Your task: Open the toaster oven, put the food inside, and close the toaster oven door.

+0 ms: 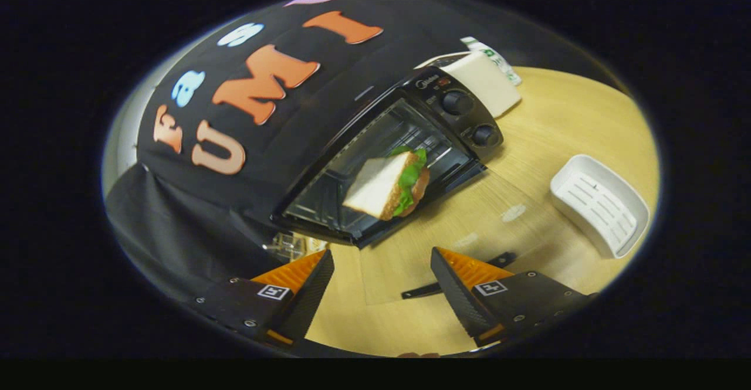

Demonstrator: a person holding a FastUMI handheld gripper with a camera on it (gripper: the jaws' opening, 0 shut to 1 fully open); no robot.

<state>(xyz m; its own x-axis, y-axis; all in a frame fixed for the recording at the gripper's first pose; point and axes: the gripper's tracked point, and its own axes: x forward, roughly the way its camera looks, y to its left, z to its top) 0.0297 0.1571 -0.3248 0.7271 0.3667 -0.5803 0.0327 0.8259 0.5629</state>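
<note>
The tool (381, 287) is released, its 2 fingers (302, 278) spread wide over the bare wooden counter (563, 126) with nothing between them. Beyond them the toaster oven's (405, 143) glass door (446, 226) lies open flat on the counter, and the sandwich (387, 183) sits at the oven's mouth; a white tray (599, 205) lies well apart to the side, a white box (484, 79) behind the oven

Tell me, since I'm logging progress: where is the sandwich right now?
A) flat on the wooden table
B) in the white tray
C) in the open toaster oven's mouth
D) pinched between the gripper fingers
C: the sandwich sits in the open toaster oven, beyond the open, empty gripper.
</note>
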